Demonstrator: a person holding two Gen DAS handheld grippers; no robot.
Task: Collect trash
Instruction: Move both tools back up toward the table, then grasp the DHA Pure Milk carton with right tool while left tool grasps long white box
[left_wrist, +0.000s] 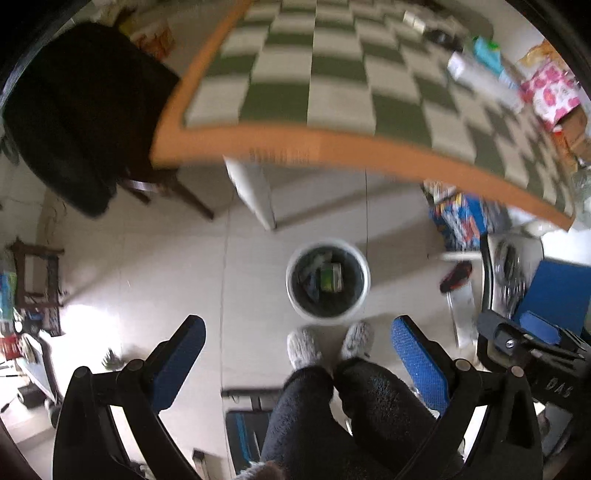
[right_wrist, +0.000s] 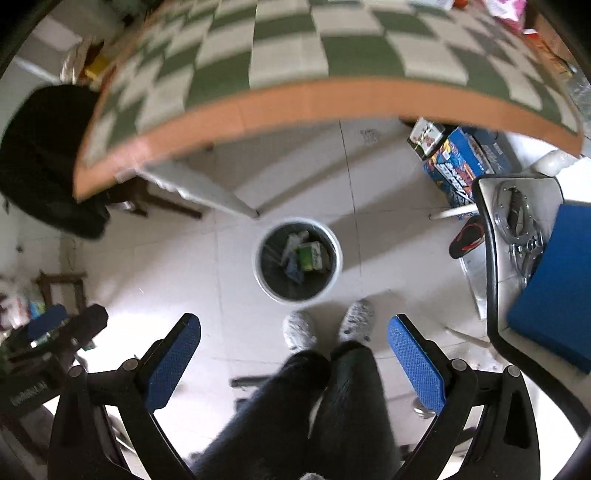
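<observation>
A round white trash bin (left_wrist: 360, 258) with a dark liner stands on the tiled floor below both grippers; it also shows in the right wrist view (right_wrist: 334, 240). It holds several pieces of trash, among them a green and white carton (left_wrist: 330, 277) (right_wrist: 310, 256). My left gripper (left_wrist: 297, 350) is open and empty, high above the floor and pointing down. My right gripper (right_wrist: 293, 349) is open and empty too, beside the left one. The right gripper's body (left_wrist: 528, 343) shows at the right of the left wrist view.
A table with a green-and-white checkered cloth and orange edge (left_wrist: 295, 144) (right_wrist: 295, 107) lies ahead, with packages (left_wrist: 550, 92) at its far right. A black-draped chair (left_wrist: 81, 110) stands left, a chair with a blue cushion (right_wrist: 554, 280) right. The person's legs and grey slippers (right_wrist: 299, 328) are by the bin.
</observation>
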